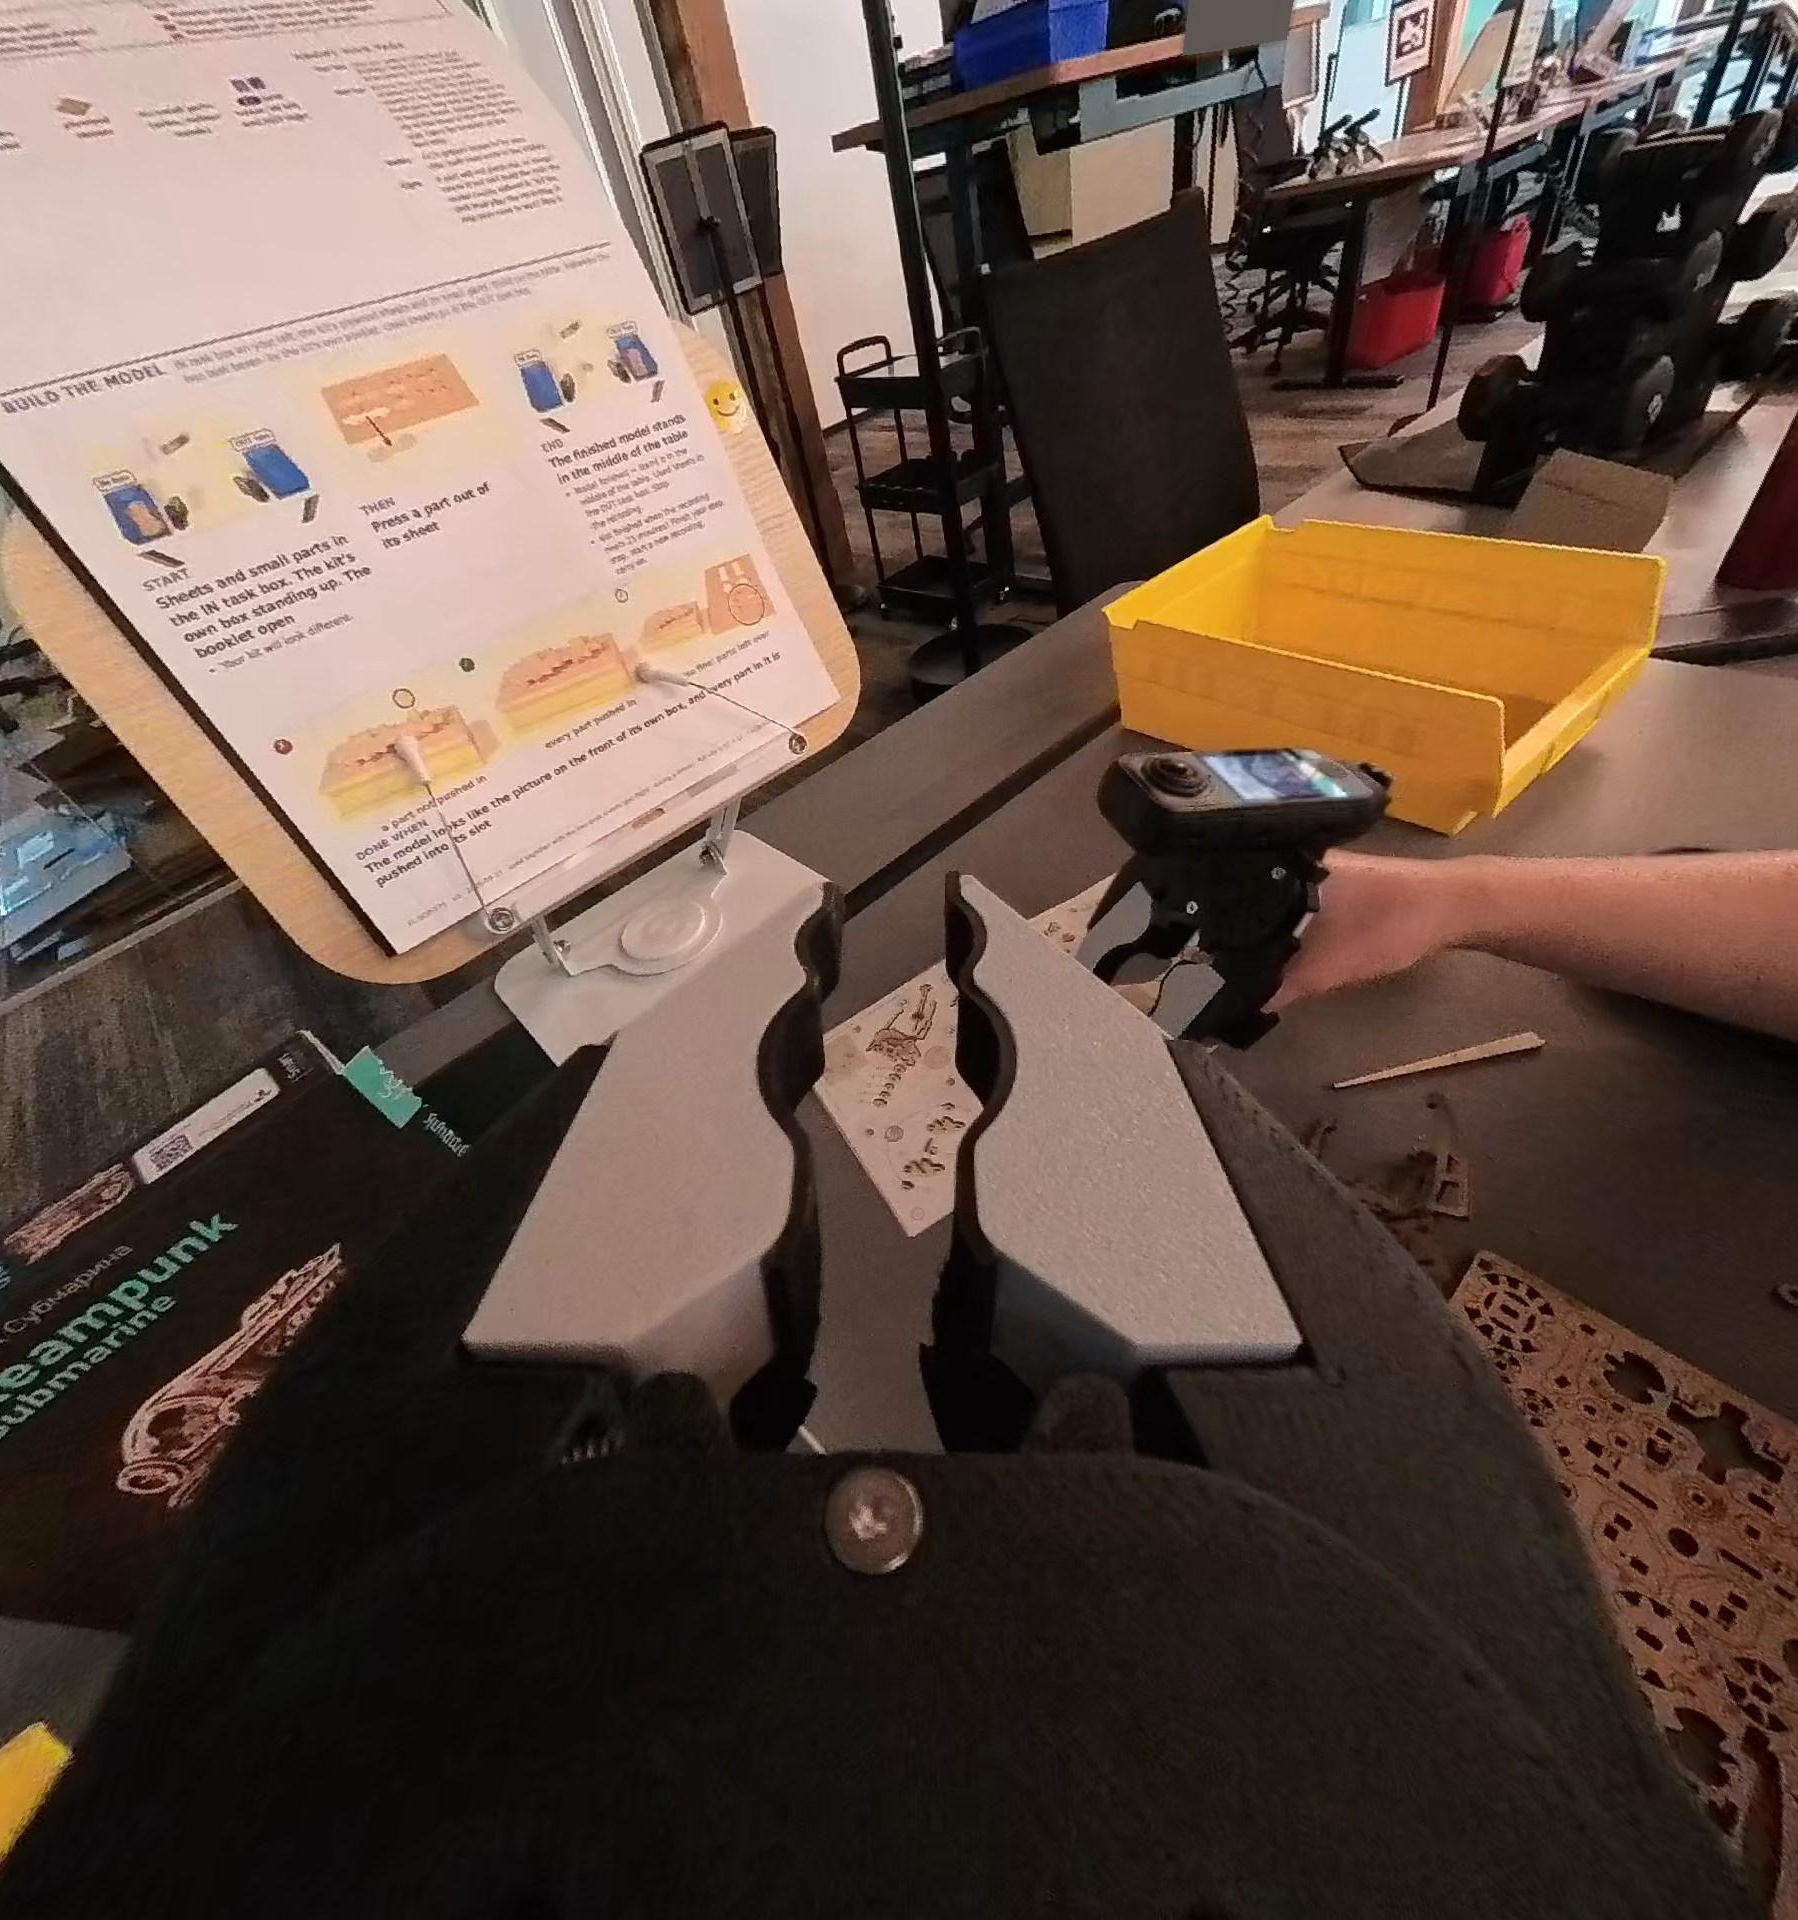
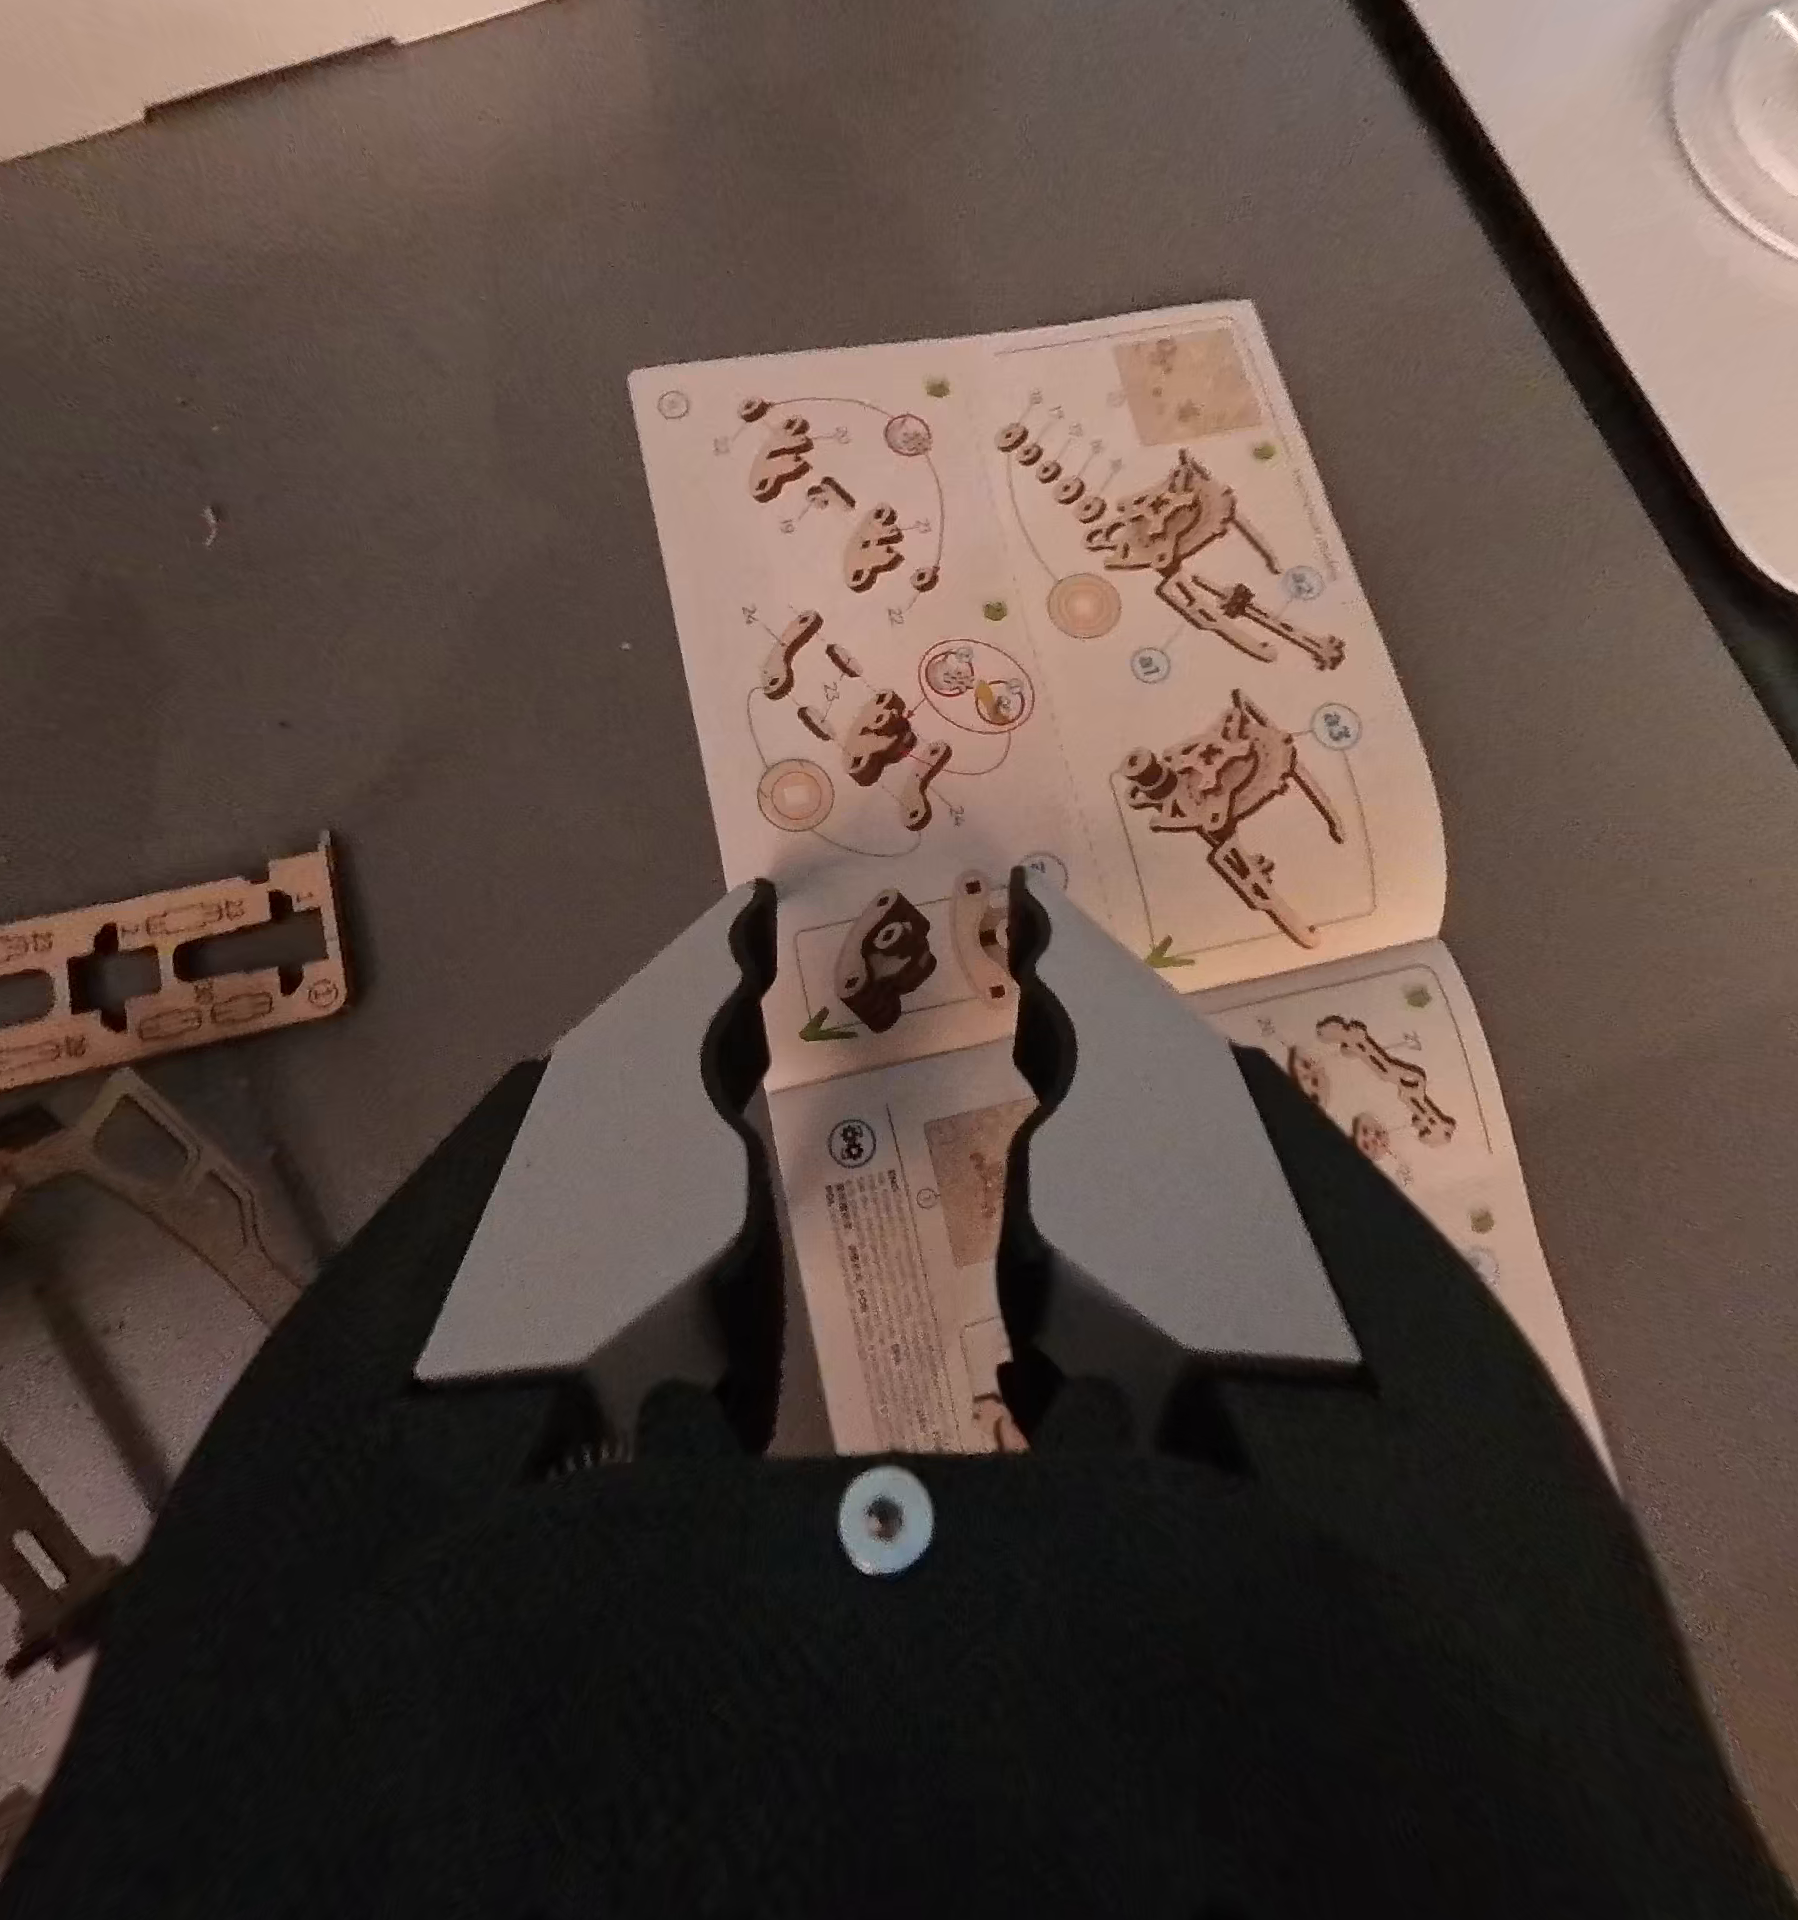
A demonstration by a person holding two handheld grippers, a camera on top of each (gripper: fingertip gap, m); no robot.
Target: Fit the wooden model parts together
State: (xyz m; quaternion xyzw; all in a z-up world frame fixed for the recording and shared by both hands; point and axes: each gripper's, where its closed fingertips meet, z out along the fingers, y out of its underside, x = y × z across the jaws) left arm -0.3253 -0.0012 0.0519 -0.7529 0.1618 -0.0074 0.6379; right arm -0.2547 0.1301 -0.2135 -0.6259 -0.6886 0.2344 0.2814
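My left gripper [image 1: 895, 914] is open and empty, held above the dark table and pointing at the open instruction booklet [image 1: 900, 1091]. My right gripper [image 2: 890, 894] is open and empty, hovering just above the booklet [image 2: 1030, 623] with its tips over the lower edge of the upper page. It also shows in the left wrist view [image 1: 1175, 977], held by a hand and pointing down. A small wooden sheet fragment [image 2: 147, 956] lies to its left. A large punched wooden sheet [image 1: 1653, 1507] lies at the lower right. Loose wooden parts [image 1: 1414, 1174] and a thin stick [image 1: 1435, 1060] lie nearby.
An instruction board [image 1: 355, 468] stands on a white base [image 1: 656, 966] at the table's far left; the base shows at top right [image 2: 1653, 260]. A yellow bin [image 1: 1394, 665] sits at the back right. The dark kit box [image 1: 147, 1299] lies at the left. A grey sheet frame [image 2: 168, 1195] lies at the lower left. My hands' fingertips stand some 30 centimetres from each other.
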